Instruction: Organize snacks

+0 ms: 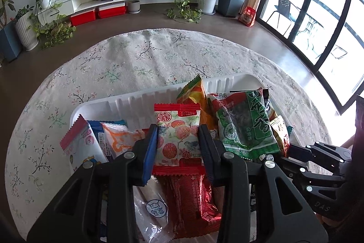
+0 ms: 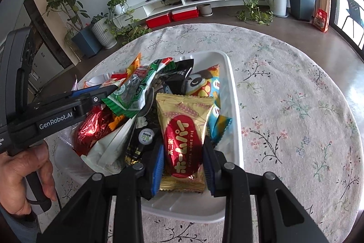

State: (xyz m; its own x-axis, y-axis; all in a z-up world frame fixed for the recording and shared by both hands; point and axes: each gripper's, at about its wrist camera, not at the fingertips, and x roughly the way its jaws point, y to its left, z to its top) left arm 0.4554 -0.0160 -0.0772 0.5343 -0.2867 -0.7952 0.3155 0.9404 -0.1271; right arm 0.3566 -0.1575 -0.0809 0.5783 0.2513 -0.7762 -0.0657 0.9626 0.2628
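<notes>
Showing only rightward: gold pie packet (image 2: 184,140), person's hand (image 2: 29,174).

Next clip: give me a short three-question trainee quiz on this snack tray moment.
1. True or false: the white tray holds no snacks.
2. The packet between the fingers of the right gripper is: A green, B gold, C black.
3. Fill in: the left gripper grips a fruit-print packet with a ___ top edge.
Key: 1 false; 2 B, the gold packet; 3 red.
</notes>
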